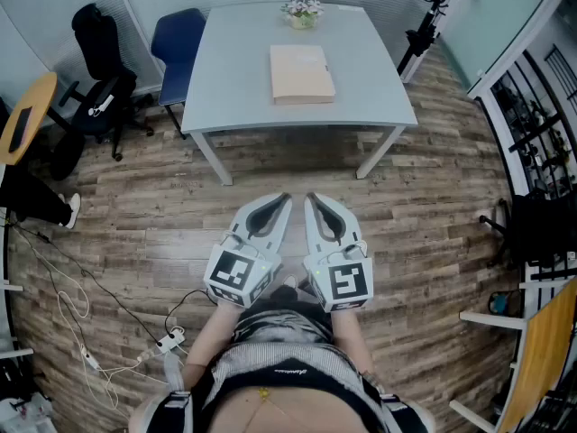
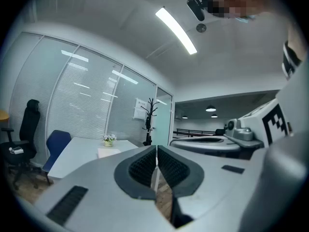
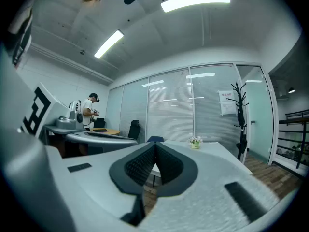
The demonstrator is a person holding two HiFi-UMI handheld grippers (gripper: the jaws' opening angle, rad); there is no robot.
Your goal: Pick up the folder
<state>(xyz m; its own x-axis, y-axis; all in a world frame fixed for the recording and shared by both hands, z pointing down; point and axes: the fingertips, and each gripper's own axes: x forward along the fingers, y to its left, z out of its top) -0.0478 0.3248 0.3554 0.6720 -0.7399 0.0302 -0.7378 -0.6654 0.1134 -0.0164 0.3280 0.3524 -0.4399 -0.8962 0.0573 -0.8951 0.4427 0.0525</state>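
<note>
A beige folder (image 1: 302, 73) lies flat on the pale grey table (image 1: 234, 88), just before a small flower pot (image 1: 302, 14). My left gripper (image 1: 285, 200) and right gripper (image 1: 309, 199) are side by side over the wood floor, short of the table's near edge, both shut with nothing between their jaws. In the left gripper view the folder (image 2: 107, 152) shows far off on the table (image 2: 77, 153), past the left gripper (image 2: 156, 148). The right gripper view has the right gripper (image 3: 155, 144) in front of the table (image 3: 212, 151) and flower pot (image 3: 195, 142).
A blue chair (image 1: 178, 43) and a black office chair (image 1: 99, 70) stand left of the table. A coat stand (image 1: 428, 25) is at the back right. Cables and a power strip (image 1: 167, 341) lie on the floor at my left. Racks (image 1: 541, 133) line the right wall.
</note>
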